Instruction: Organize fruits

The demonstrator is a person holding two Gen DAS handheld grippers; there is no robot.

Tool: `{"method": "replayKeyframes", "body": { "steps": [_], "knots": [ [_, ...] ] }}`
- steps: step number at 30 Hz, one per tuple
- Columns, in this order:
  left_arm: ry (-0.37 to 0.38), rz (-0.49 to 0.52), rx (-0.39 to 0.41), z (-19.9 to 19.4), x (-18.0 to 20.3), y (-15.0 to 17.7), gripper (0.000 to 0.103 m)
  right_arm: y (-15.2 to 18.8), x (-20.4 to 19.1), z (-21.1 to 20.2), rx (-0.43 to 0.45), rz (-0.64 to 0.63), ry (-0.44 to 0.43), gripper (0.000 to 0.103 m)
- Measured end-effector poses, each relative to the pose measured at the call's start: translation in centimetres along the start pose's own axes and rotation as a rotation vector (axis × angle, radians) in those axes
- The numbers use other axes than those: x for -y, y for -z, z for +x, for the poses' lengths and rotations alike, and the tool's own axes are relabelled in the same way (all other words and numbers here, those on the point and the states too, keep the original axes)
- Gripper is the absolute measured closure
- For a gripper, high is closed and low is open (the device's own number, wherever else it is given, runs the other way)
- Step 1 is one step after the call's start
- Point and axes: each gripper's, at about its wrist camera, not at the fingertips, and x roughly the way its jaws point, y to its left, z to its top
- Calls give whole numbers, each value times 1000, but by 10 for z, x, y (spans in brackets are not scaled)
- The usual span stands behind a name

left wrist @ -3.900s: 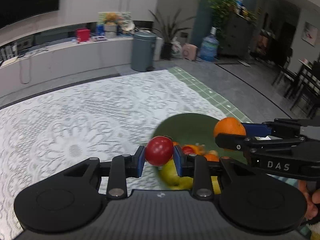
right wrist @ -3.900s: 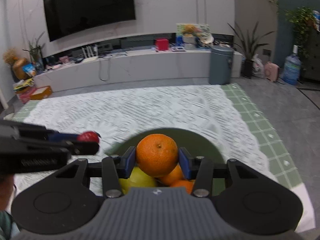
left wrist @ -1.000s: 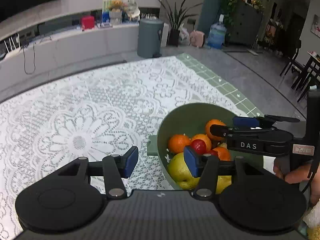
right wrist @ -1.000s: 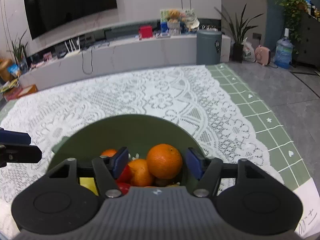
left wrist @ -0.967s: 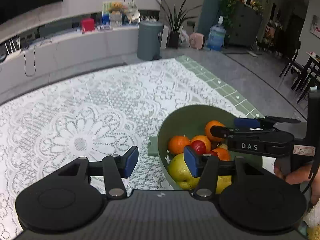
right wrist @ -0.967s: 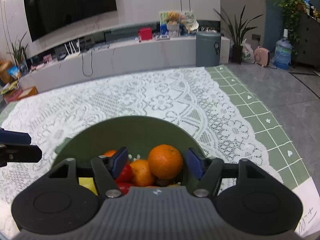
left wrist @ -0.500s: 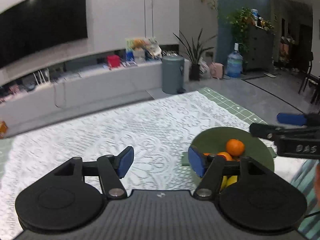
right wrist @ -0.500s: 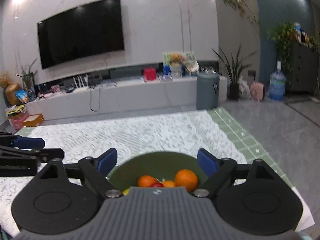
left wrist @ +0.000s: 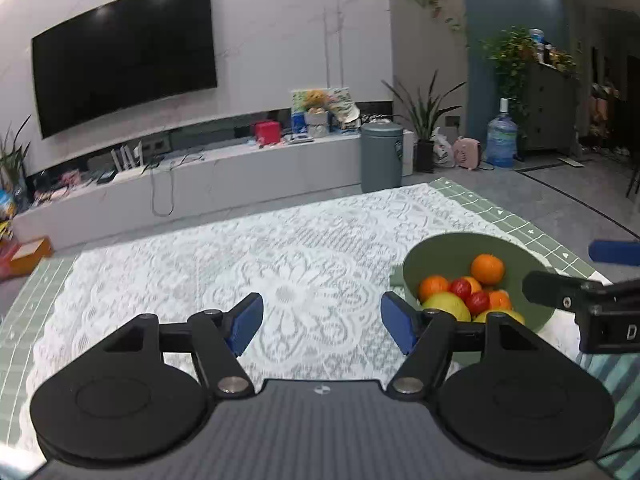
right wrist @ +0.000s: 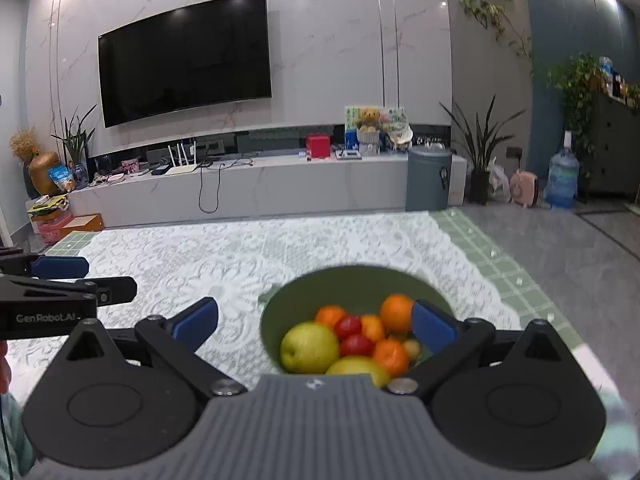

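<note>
A green bowl (left wrist: 436,250) (right wrist: 352,280) stands on the white lace tablecloth (left wrist: 288,256) and holds oranges (left wrist: 487,269), small red fruits (left wrist: 461,289) and yellow-green apples (right wrist: 309,347). My left gripper (left wrist: 322,323) is open and empty, held back above the cloth to the left of the bowl. My right gripper (right wrist: 314,320) is open and empty, held back above the near side of the bowl. It also shows in the left wrist view (left wrist: 600,276), right of the bowl.
The cloth lies over a green checked mat (right wrist: 508,268) that shows at the table's right edge. Beyond the table are a low white TV bench (right wrist: 248,184), a grey bin (right wrist: 428,178) and a water bottle (right wrist: 562,180).
Both grippers have pulled back and up from the bowl and opened wider. The red fruit and the orange they held 3.9 s ago now lie in the bowl.
</note>
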Motion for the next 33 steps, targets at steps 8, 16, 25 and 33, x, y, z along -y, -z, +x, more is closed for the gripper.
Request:
{"method": "replayKeyframes", "body": {
  "steps": [8, 16, 25, 33],
  "knots": [
    [-61, -6, -47, 2, 1, 27, 24, 26, -9, 2, 6, -55, 47, 4],
    [-125, 26, -84, 9, 4, 38, 23, 34, -7, 12, -45, -59, 36, 4],
    [-144, 14, -122, 11, 0, 44, 23, 35, -8, 16, -57, -62, 34, 4],
    [-143, 20, -132, 11, 0, 45, 23, 36, -9, 16, -65, -69, 35, 4]
  ]
}}
